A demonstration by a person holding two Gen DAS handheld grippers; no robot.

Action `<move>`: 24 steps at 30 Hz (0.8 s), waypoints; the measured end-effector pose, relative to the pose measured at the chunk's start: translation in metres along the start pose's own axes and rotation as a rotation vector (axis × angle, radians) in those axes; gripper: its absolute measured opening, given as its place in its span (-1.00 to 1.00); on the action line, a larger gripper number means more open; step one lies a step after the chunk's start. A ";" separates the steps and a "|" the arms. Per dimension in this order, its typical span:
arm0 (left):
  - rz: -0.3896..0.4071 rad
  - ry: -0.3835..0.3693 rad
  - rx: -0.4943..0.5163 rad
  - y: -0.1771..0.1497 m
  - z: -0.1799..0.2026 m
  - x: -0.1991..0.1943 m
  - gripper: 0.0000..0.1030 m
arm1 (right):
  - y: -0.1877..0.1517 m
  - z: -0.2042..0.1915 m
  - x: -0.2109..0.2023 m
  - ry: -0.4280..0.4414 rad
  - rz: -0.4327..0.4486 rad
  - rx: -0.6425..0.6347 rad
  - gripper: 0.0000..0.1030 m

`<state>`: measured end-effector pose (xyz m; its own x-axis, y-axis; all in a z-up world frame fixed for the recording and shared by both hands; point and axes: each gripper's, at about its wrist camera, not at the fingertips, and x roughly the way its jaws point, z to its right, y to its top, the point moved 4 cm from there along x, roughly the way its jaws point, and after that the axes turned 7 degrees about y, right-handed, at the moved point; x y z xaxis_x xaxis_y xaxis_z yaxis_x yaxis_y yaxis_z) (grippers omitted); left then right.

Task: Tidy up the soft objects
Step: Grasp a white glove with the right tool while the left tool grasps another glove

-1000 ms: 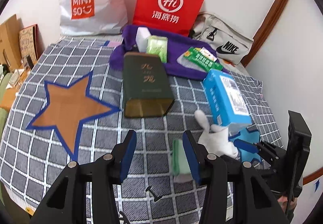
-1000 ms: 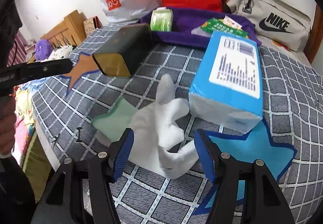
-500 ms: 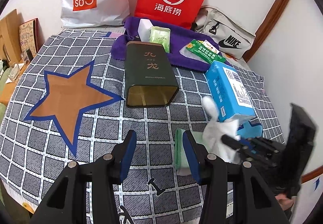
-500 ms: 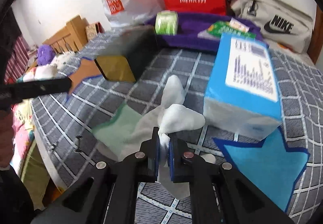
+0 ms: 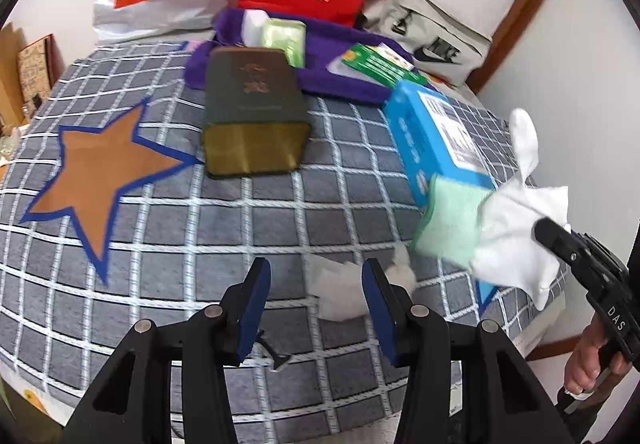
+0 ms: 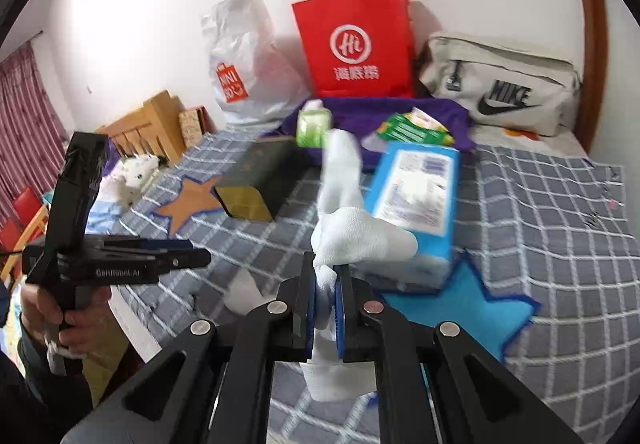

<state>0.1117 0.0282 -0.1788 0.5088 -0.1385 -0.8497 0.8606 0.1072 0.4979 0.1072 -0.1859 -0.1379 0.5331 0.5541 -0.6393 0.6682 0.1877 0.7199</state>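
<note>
Above the checked bedspread (image 6: 560,244), right claw (image 6: 324,308) pinches a crumpled white glove (image 6: 352,236); left claw (image 5: 316,308) gapes.

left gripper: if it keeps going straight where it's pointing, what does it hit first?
Probably the crumpled white tissue lying on the grey checked bedspread, between the open jaws of the left gripper. Depth is unclear; it could land on the bedspread just short.

White glove (image 6: 352,232) with mint-green cuff (image 5: 448,220), crumpled, lifted off checked bedspread, second white cloth (image 5: 344,284) lying flat
</note>
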 end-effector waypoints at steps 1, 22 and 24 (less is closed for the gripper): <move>-0.002 -0.007 0.007 -0.001 0.003 0.001 -0.03 | -0.005 0.003 -0.003 -0.016 -0.009 -0.003 -0.85; -0.070 0.046 0.239 -0.021 0.067 0.055 0.31 | -0.066 0.034 0.059 -0.032 -0.238 0.078 0.29; -0.058 0.077 0.275 -0.023 0.071 0.056 0.31 | -0.067 0.030 0.061 -0.032 -0.215 0.054 0.48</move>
<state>0.1216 -0.0521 -0.2255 0.4647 -0.0599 -0.8835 0.8671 -0.1713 0.4677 0.1105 -0.1886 -0.2334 0.3908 0.4794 -0.7858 0.7947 0.2550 0.5508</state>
